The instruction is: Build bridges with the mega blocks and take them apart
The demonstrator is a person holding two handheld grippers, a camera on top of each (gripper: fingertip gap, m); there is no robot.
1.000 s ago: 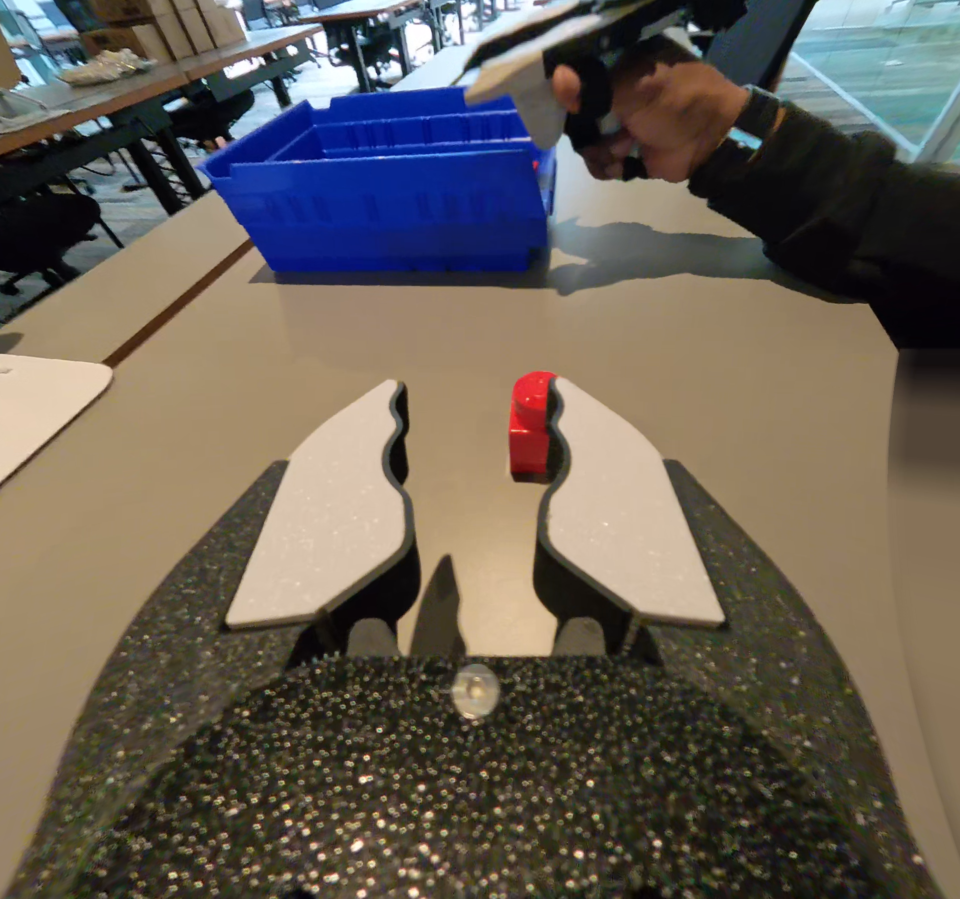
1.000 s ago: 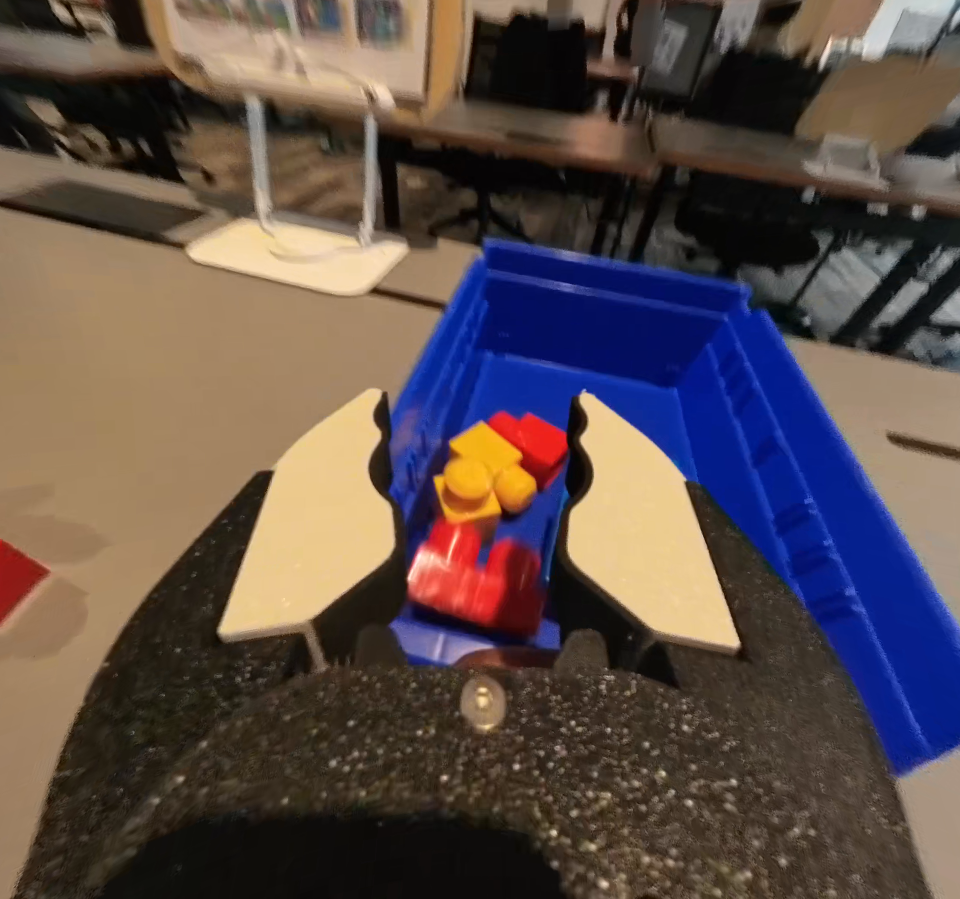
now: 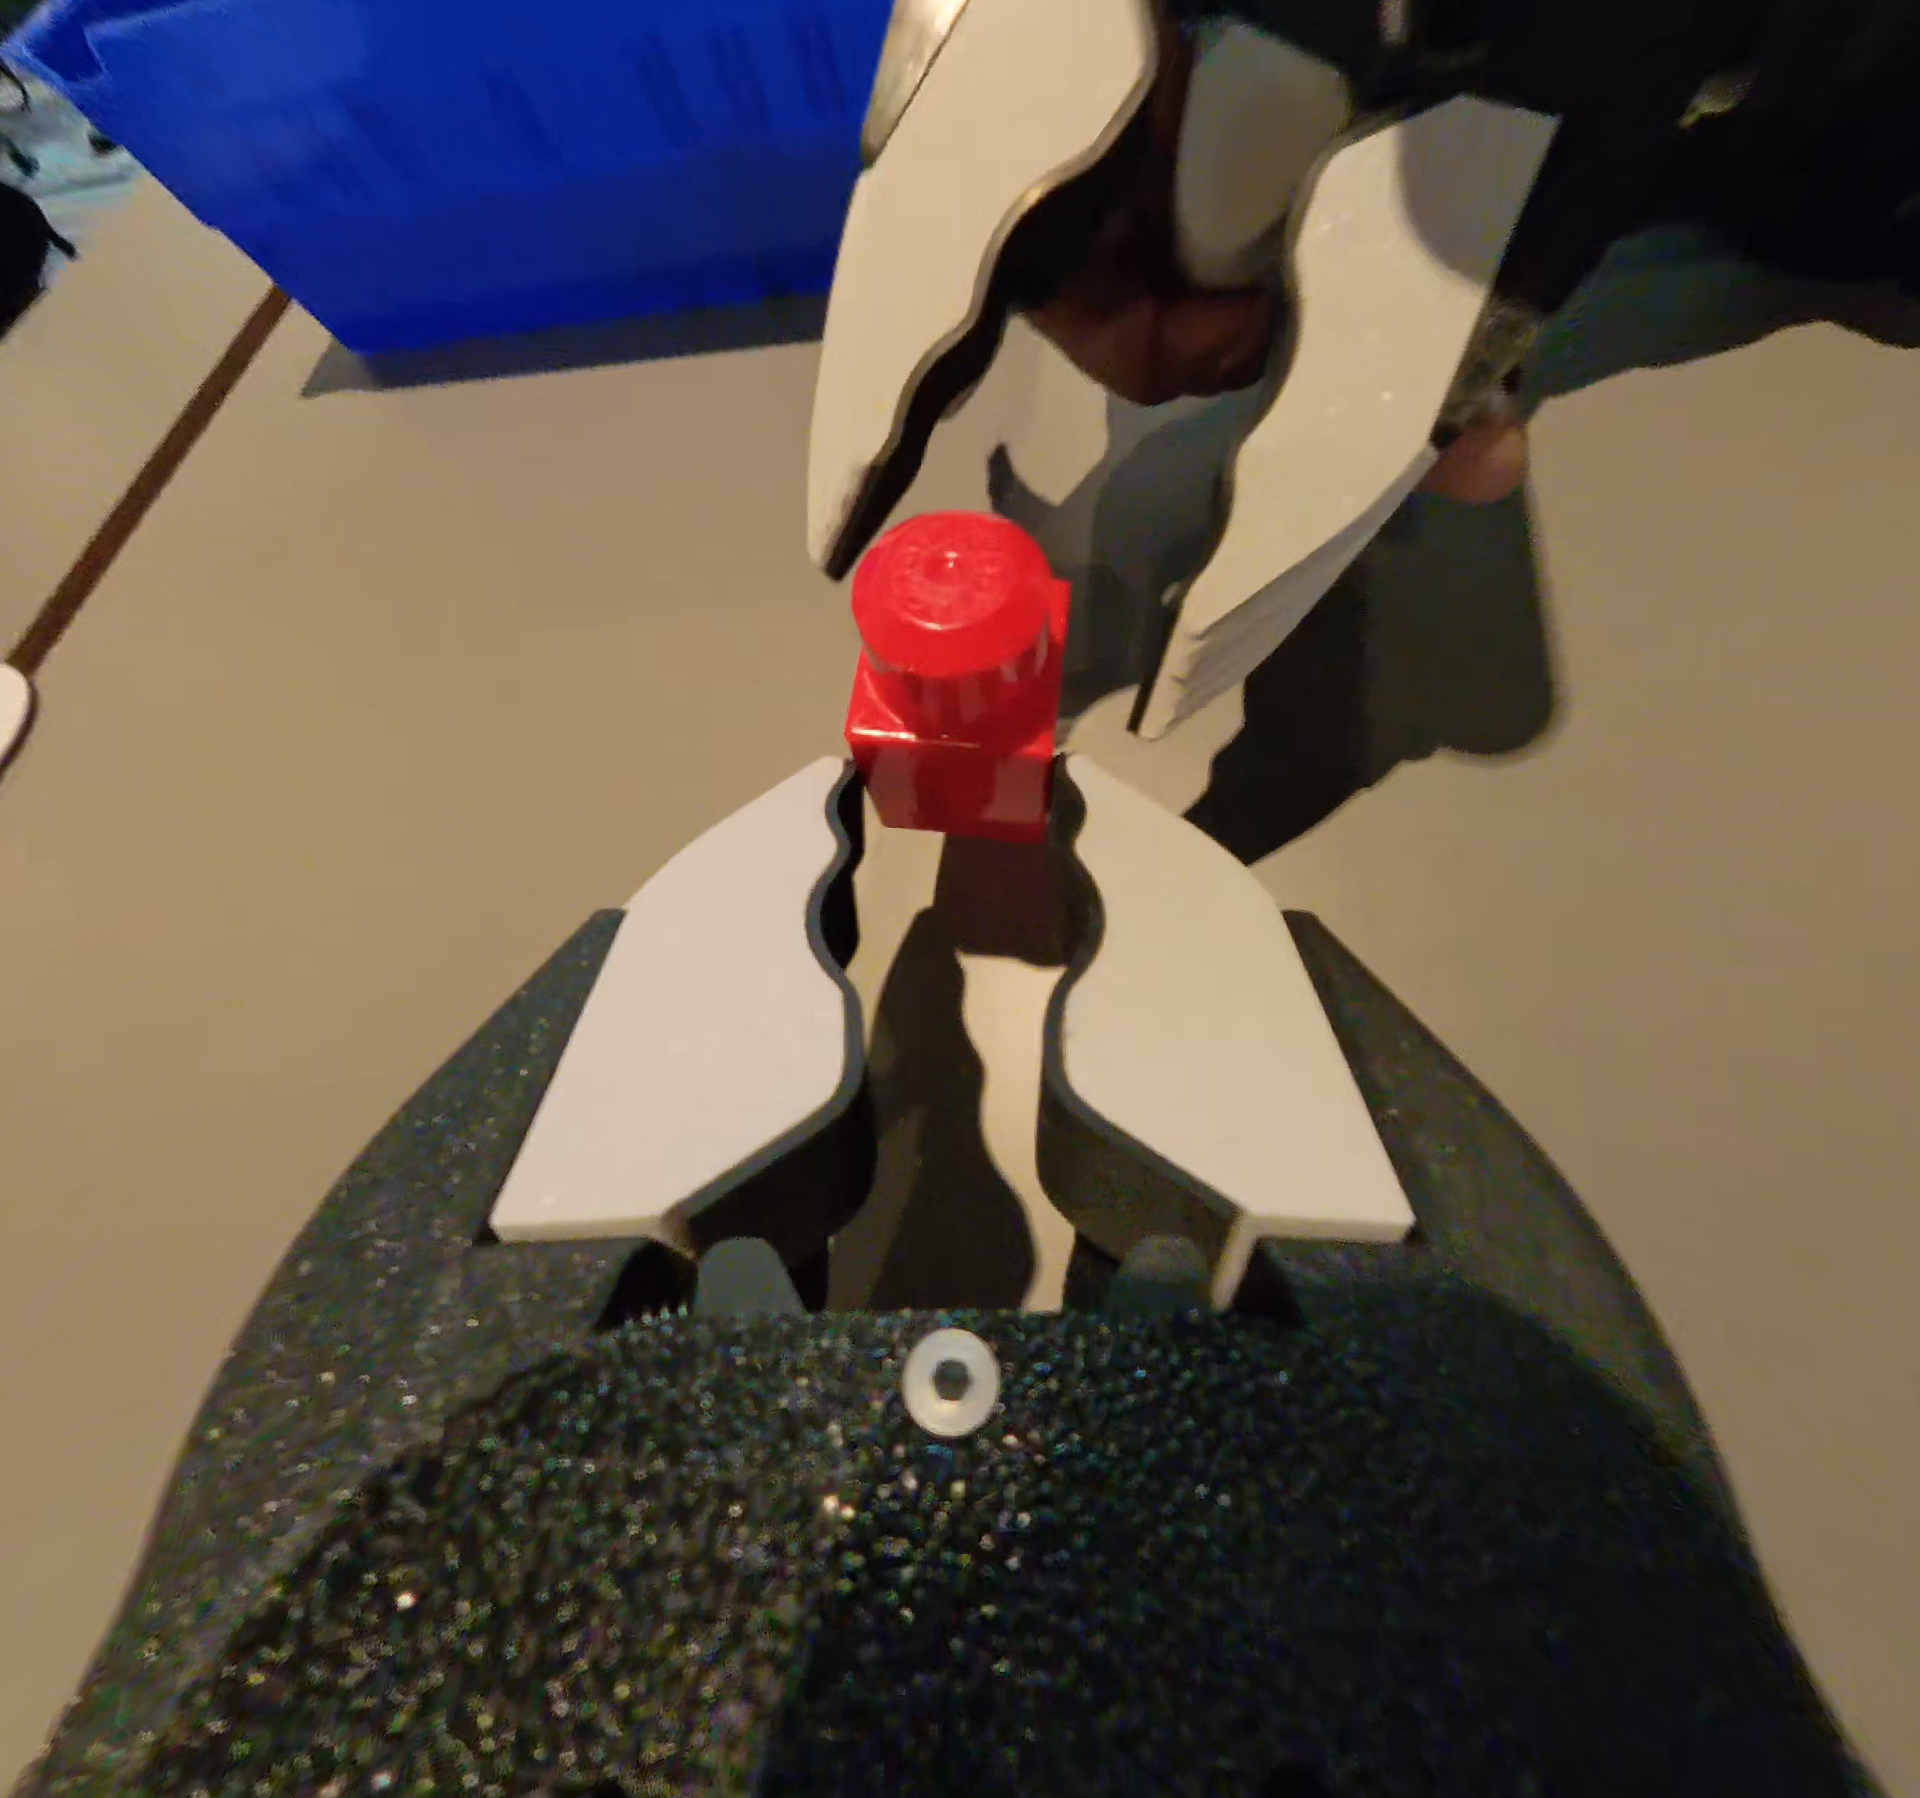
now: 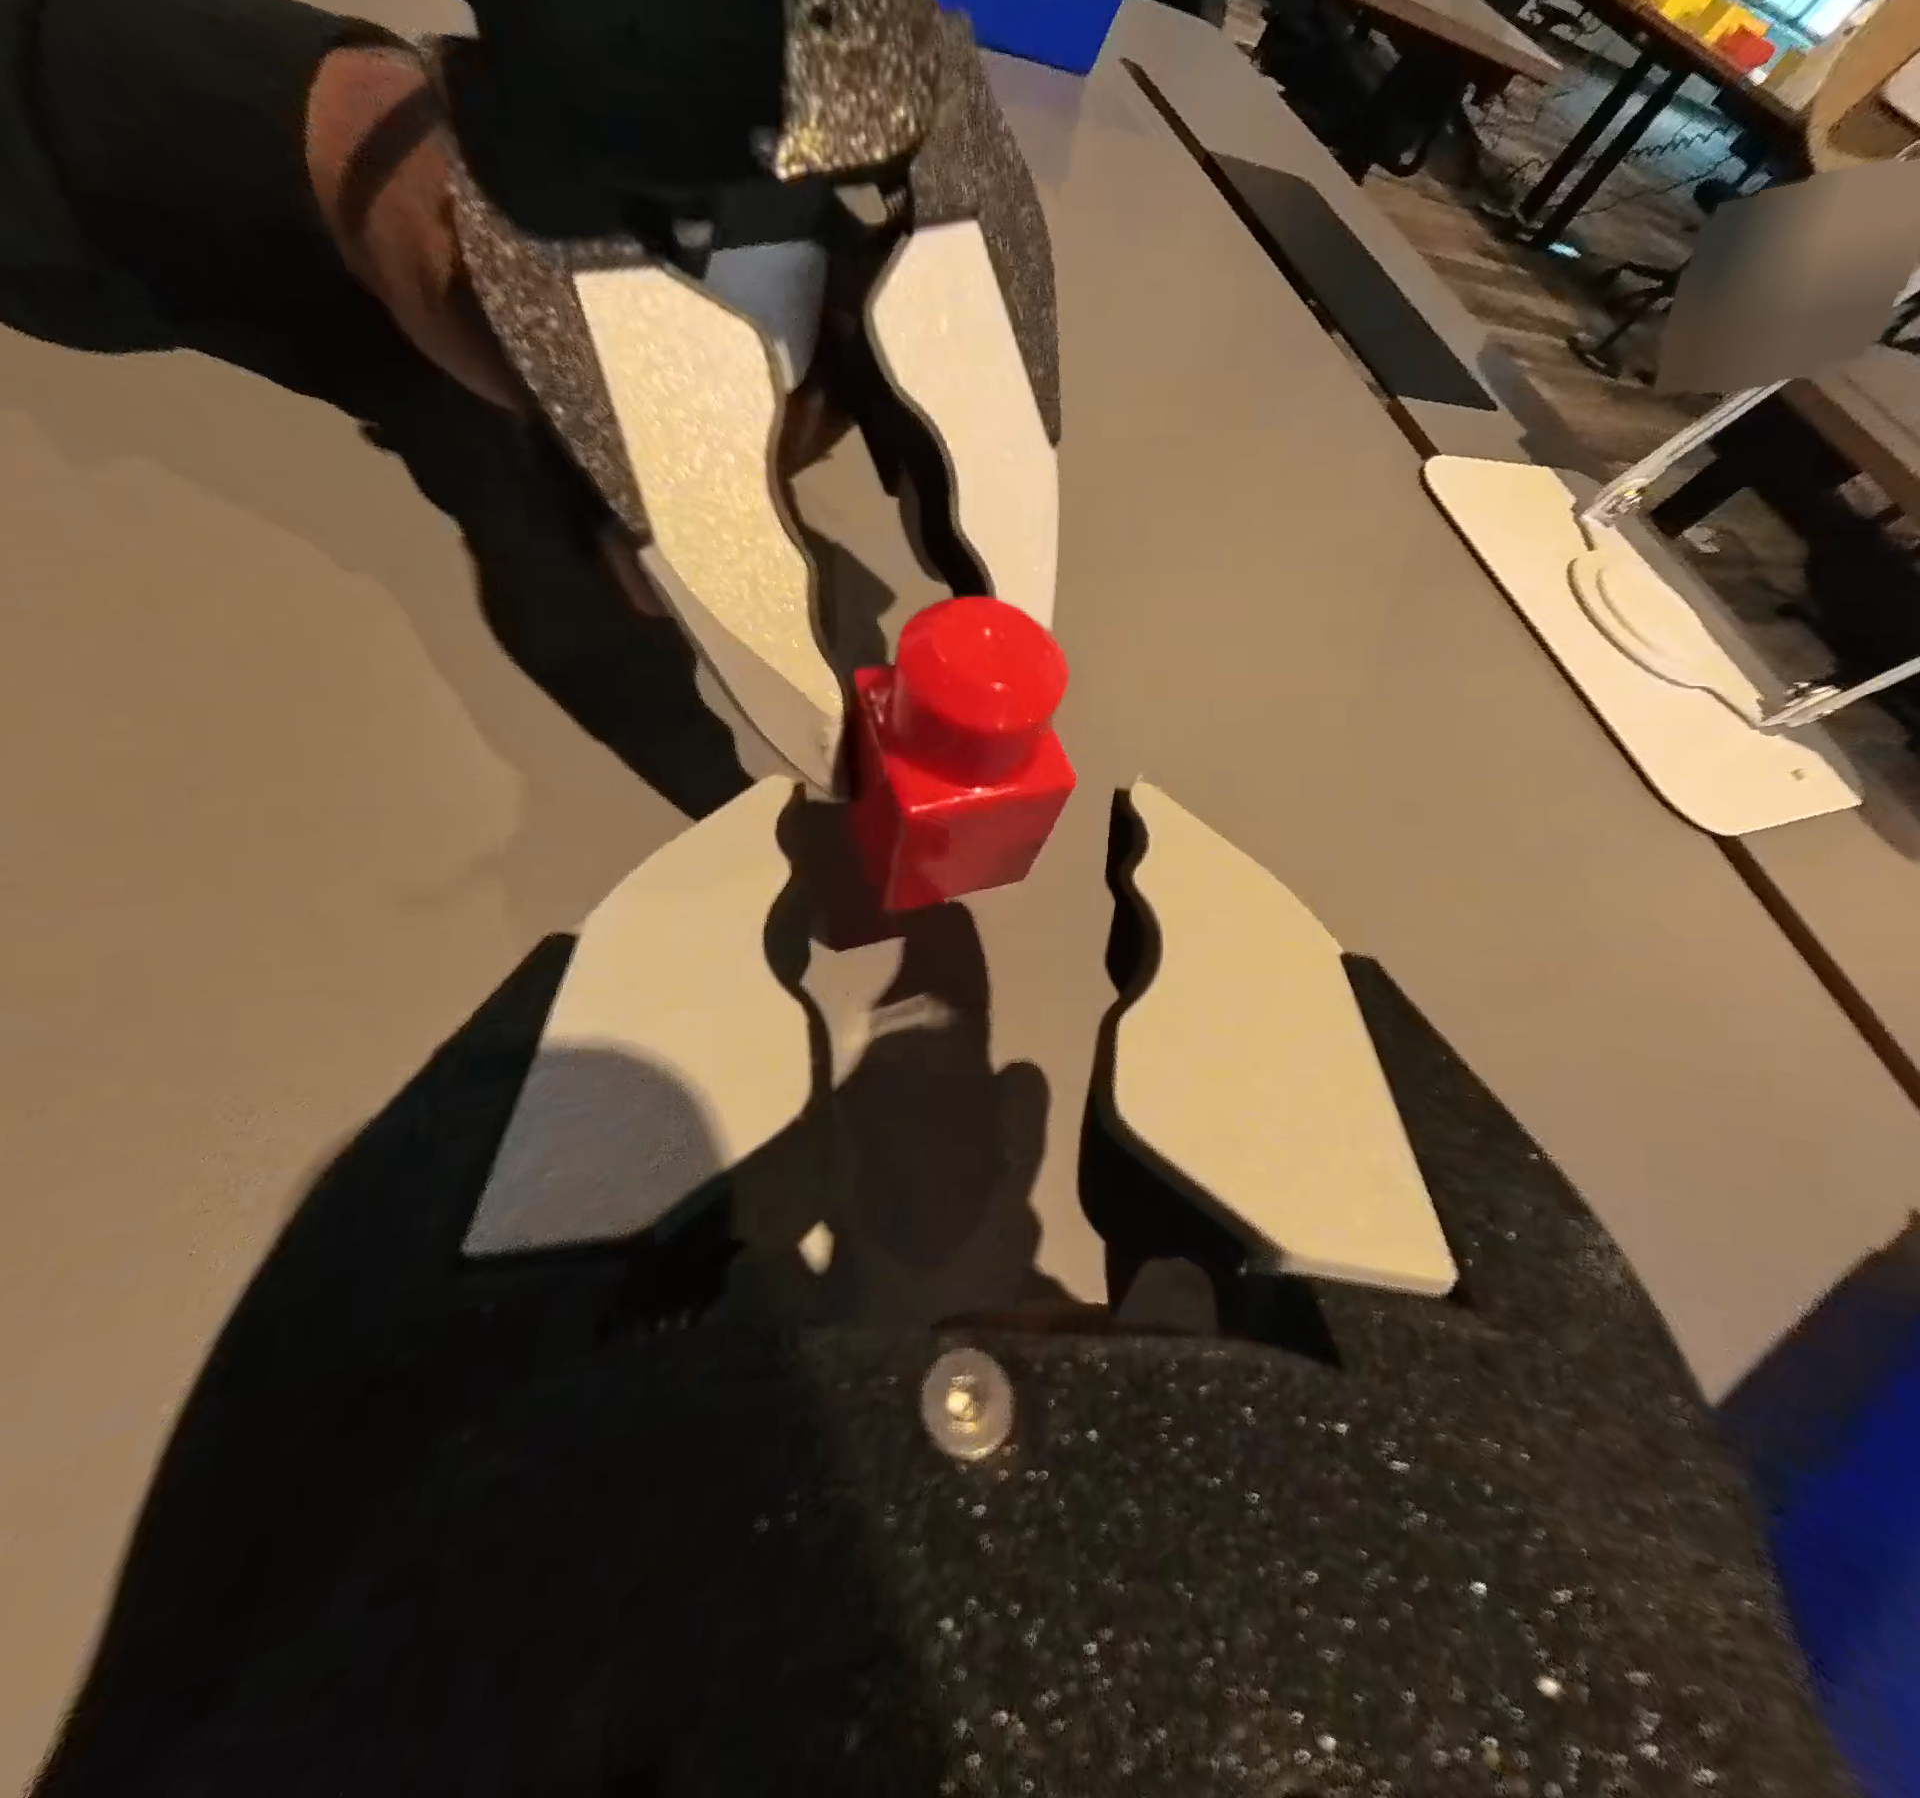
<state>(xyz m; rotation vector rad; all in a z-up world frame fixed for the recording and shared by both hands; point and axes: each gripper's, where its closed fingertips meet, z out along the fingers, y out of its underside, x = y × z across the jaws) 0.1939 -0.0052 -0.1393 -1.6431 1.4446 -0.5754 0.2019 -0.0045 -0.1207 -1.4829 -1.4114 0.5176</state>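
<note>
The left gripper (image 3: 956,772) has closed in from a second ago, and the right gripper (image 4: 951,818) has swung away from the bin to meet it. Left fingertips now pinch the red block (image 3: 961,688) at its base, lifted just off the grey table (image 3: 416,709), stud up, apparently offered for a handover. The right gripper is spread wide around the block, one tip beside the stud, not yet gripping. Farther back left sits the blue bin (image 3: 499,138); its contents are hidden from here.
</note>
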